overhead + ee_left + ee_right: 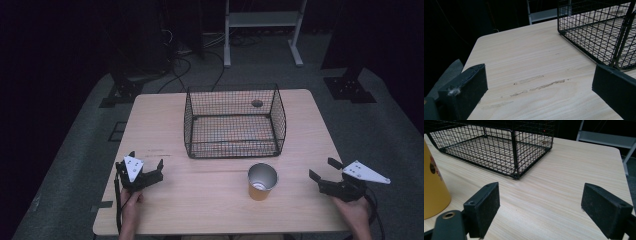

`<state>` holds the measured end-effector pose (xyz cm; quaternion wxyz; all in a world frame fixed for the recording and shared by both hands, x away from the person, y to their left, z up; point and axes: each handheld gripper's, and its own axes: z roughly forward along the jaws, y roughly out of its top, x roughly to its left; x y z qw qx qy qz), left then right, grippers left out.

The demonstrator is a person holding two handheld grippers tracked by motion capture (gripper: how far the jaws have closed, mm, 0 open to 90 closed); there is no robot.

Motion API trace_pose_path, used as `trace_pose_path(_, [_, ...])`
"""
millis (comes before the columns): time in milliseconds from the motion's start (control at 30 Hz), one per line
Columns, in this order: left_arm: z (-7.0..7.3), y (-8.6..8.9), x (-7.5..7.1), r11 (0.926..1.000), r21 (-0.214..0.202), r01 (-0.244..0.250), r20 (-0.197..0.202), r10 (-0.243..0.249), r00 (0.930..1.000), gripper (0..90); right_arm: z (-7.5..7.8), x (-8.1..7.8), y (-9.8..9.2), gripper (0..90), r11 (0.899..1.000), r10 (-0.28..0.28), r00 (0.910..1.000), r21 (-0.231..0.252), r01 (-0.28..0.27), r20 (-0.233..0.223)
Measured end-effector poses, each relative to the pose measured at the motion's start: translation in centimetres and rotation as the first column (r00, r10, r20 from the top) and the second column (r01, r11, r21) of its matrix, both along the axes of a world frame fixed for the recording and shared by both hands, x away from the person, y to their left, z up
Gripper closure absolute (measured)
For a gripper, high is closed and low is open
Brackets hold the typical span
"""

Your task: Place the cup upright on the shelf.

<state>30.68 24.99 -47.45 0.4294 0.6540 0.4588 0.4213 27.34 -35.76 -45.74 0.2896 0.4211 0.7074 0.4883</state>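
Observation:
A black wire basket stands empty at the middle back of the wooden table. In front of it, slightly right, an open yellow can stands upright with a silvery inside. My left gripper rests near the table's left front, jaws wide apart, nothing between them. At the right front edge my right gripper is open too, and empty. In the left gripper view the basket is ahead to the right. In the right gripper view the basket lies ahead left and the can at the far left.
A small dark round mark lies on the table behind the basket. Faint scuff marks streak the wood ahead of the left gripper. Beyond the table are a white frame, cables and dark stands on grey floor.

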Motion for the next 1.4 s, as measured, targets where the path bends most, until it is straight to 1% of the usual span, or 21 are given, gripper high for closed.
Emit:
trace_pose_path(133, [0.0, 0.0, 0.0, 1.0, -0.002, 0.001, -0.002, -0.001, 1.0, 0.0, 0.1, 0.0, 0.0, 14.4, 1.0, 0.002, 1.0, 0.002, -0.002, -0.001])
trace_pose_path(267, [0.0, 0.0, -0.1, 1.0, 0.003, 0.006, -0.002, -0.006, 1.0, 0.0, 0.5, -0.3, 0.4, 14.4, 1.0, 0.015, 0.9999, -0.004, -0.015, 0.003])
trace_pose_path(333, [0.0, 0.0, -0.1, 1.0, 0.004, 0.009, -0.002, -0.009, 1.0, 0.0, 1.0, -0.5, 0.7, 14.4, 0.999, 0.033, 0.9994, -0.009, -0.033, 0.011])
trace_pose_path(467, [0.0, 0.0, -0.2, 0.9999, 0.005, 0.01, -0.004, -0.01, 0.9999, 0.0, 1.3, -0.9, 1.2, 14.4, 0.998, 0.054, 0.9985, -0.02, -0.054, 0.008])
trace_pose_path(633, [0.0, 0.0, -0.1, 1.0, 0.004, 0.007, -0.002, -0.007, 1.0, 0.0, 1.2, -1.4, 1.9, 14.1, 0.996, 0.09, 0.9959, -0.024, -0.091, -0.005])
trace_pose_path(733, [0.0, 0.0, -0.1, 1.0, -0.002, 0.004, -0.003, -0.004, 1.0, 0.0, 1.3, -1.6, 2.1, 14.1, 0.995, 0.101, 0.9949, -0.023, -0.101, 0.001])
trace_pose_path(833, [0.0, 0.0, -0.1, 1.0, 0.002, 0.005, -0.004, -0.005, 1.0, 0.0, 1.5, -1.8, 2.4, 14.1, 0.993, 0.113, 0.9936, -0.02, -0.113, 0.004])
trace_pose_path(967, [0.0, 0.0, -0.1, 1.0, 0.003, 0.007, -0.004, -0.006, 1.0, 0.0, 1.7, -2.1, 2.9, 14.1, 0.991, 0.133, 0.9911, -0.03, -0.133, 0.004])
trace_pose_path(1000, [0.0, 0.0, -0.1, 1.0, 0.003, 0.006, -0.004, -0.006, 1.0, 0.0, 1.7, -2.3, 3.2, 14.1, 0.988, 0.149, 0.9889, -0.029, -0.149, 0.002])
trace_pose_path(1200, [0.0, 0.0, -0.1, 1.0, 0.002, 0.006, -0.004, -0.006, 1.0, 0.0, 2.0, -2.6, 3.9, 14.1, 0.984, 0.175, 0.9846, -0.039, -0.174, 0.005])
trace_pose_path(1333, [0.0, 0.0, -0.1, 1.0, 0.003, 0.007, -0.004, -0.007, 1.0, 0.0, 2.0, -2.9, 4.5, 14.1, 0.977, 0.206, 0.9786, -0.049, -0.206, -0.002])
trace_pose_path(1400, [0.0, 0.0, -0.1, 1.0, 0.003, 0.007, -0.004, -0.007, 1.0, 0.0, 2.0, -3.1, 4.6, 14.1, 0.976, 0.214, 0.9768, -0.046, -0.214, -0.004])
